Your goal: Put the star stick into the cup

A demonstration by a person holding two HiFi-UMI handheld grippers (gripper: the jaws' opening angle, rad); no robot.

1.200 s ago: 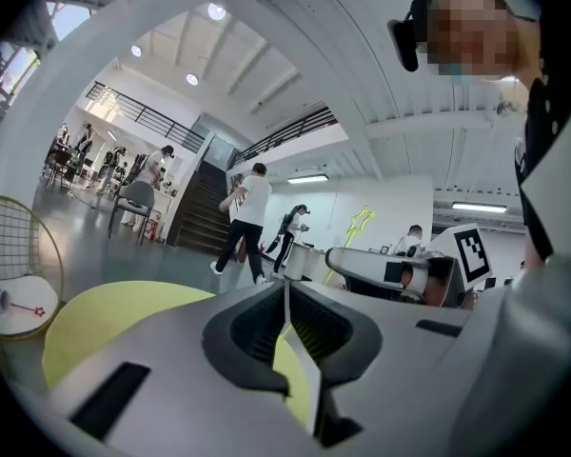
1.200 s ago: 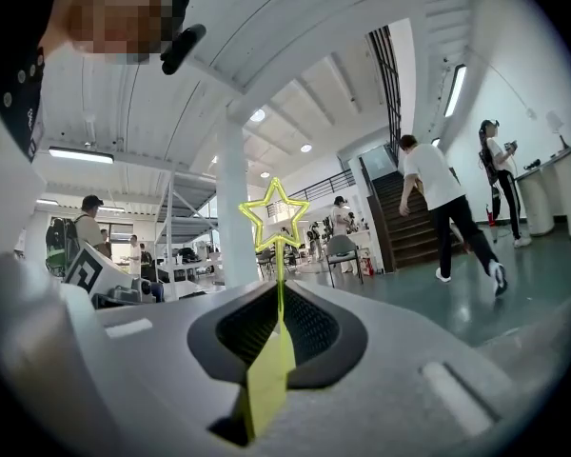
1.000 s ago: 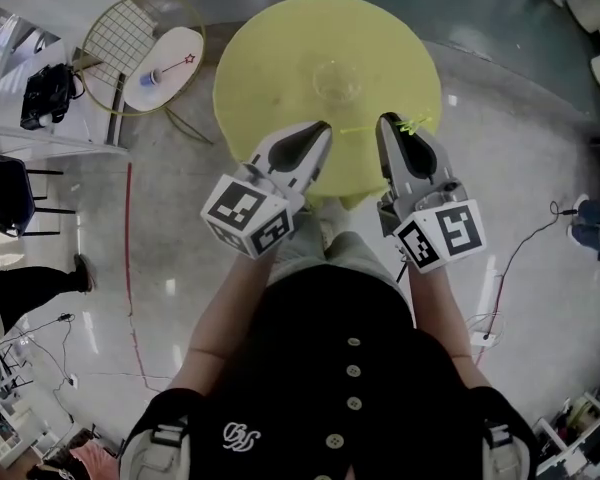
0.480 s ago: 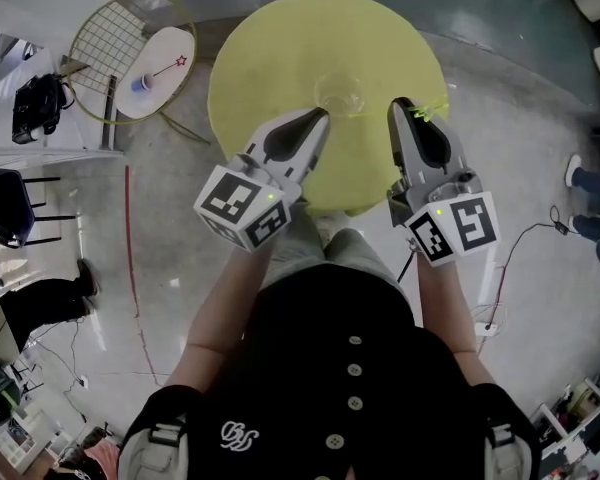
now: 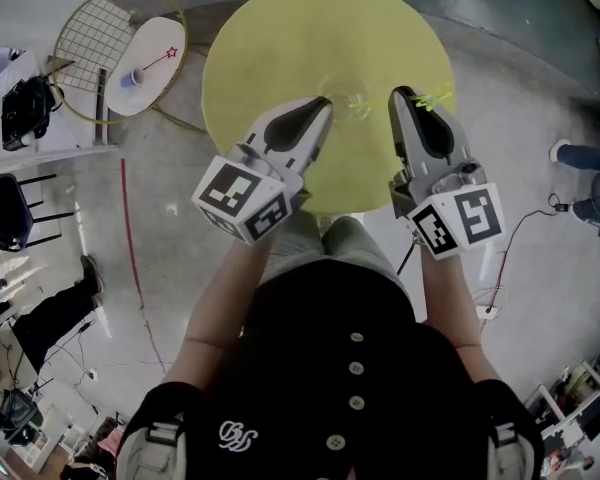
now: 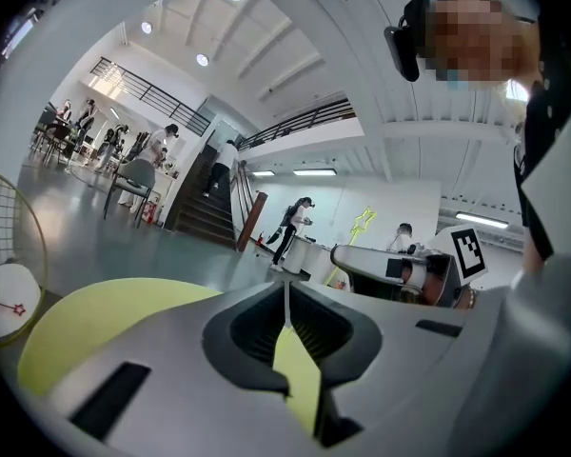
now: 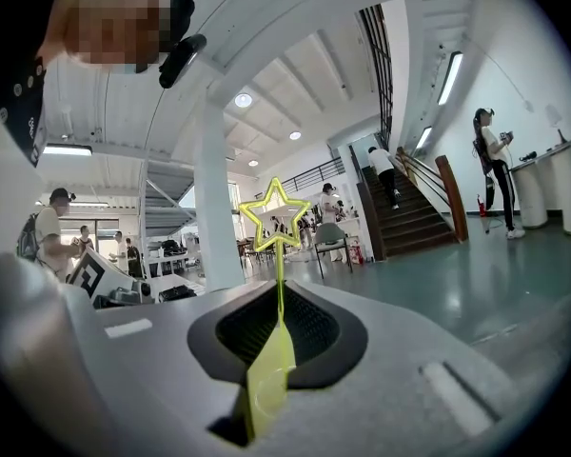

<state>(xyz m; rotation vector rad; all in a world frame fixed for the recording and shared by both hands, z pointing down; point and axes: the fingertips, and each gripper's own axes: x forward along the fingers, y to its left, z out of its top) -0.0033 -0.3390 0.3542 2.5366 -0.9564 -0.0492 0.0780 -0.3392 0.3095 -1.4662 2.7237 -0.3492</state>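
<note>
Over the round yellow table (image 5: 270,48), the right gripper (image 5: 402,95) is clamping the star stick (image 7: 280,279) just beside the clear cup (image 5: 352,98), not yet inside, while the left gripper (image 5: 325,102) is hovering closed and empty nearby.

**Smooth plastic, matt yellow, polished floor**

The left tool (image 6: 287,288) and the right tool (image 7: 278,291) both have smooth grey plastic shells with a dull sheen. Each has a matt black ribbed lining round its jaws. The star stick (image 7: 277,225) rising out of the right tool is glossy, translucent yellow-green plastic. Just ahead of the tool tips, the cup (image 5: 352,100) is clear and colourless; whether it is glass or plastic cannot be told. The tabletop (image 5: 280,28) under it is an even, matt yellow. The floor (image 5: 180,228) below the tools is smooth and polished and mirrors the ceiling lights. Behind the tools, the person's top (image 5: 350,388) is black cloth with pale buttons.
</note>
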